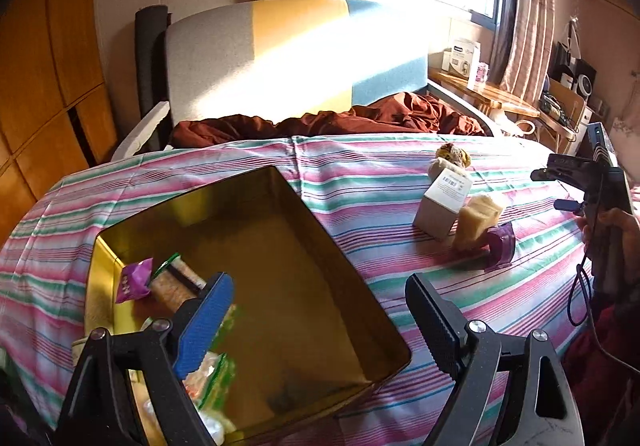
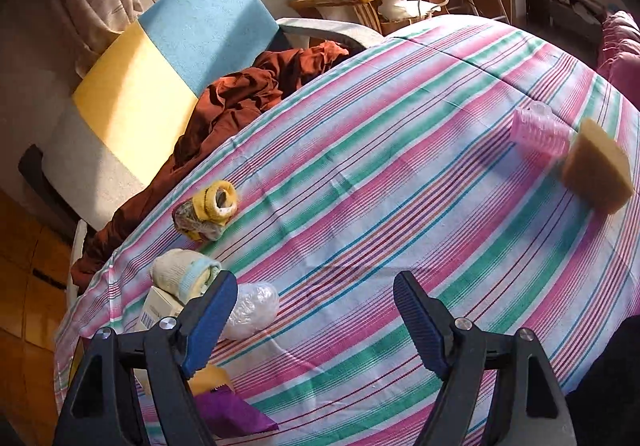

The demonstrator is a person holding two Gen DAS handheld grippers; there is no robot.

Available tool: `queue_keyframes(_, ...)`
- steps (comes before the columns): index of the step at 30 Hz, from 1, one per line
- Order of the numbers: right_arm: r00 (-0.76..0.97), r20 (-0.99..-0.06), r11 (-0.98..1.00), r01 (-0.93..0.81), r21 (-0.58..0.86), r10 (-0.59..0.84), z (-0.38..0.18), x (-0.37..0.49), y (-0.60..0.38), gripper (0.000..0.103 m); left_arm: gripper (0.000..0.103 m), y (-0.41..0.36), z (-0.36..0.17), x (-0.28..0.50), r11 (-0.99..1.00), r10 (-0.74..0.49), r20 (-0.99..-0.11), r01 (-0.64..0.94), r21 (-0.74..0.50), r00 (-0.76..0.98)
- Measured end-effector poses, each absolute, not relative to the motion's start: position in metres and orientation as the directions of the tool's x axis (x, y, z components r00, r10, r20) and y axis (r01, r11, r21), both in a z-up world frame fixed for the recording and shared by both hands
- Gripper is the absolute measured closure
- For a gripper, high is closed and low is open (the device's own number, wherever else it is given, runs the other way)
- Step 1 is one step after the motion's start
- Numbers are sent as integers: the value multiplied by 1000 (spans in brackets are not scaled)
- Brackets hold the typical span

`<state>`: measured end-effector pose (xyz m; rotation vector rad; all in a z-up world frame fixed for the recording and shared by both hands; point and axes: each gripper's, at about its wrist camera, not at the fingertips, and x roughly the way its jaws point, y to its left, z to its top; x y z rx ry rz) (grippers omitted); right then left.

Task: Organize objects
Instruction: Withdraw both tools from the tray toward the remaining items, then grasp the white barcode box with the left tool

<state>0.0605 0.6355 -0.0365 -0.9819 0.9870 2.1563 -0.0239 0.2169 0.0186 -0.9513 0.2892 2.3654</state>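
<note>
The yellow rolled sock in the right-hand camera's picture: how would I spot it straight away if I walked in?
Start at the striped bedspread and go to its edge beside the crumpled brown cloth. There lies the yellow rolled sock, apart from the other things. Its bright yellow cuff around a mottled grey-brown body sets it apart from the pale cream sock roll nearer the right gripper.

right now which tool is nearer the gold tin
Left. The left tool hovers open right over the gold tin. The right tool is off to the side over the striped sheet, past the white box.
</note>
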Motion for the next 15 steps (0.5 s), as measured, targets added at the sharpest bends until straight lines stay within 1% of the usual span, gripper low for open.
queue_keyframes(2, -577, -807, -564, -711, 421, 124, -44, 55, 636, 21, 15, 240, 18, -28, -802, 428, -693, -598, 5, -580)
queue_keyframes(4, -553, -828, -585, -704, 403, 95, -50, 46, 633, 21, 16, 263, 17, -34, -781, 434, -702, -625, 20, -564)
queue_keyframes(6, -545, -834, -604, -694, 393, 84, -53, 41, 630, 21, 23, 286, 15, -39, -751, 455, -710, -660, 19, -537)
queue_keyframes(9, -559, -825, -622, -673, 400, 75, -50, 39, 625, 21, 30, 316, 14, -50, -712, 464, -715, -700, 49, -522)
queue_keyframes(15, -556, -830, -603, -676, 424, 39, -56, 41, 630, 21, 31, 368, 8, -84, -655, 465, -730, -749, 97, -501)
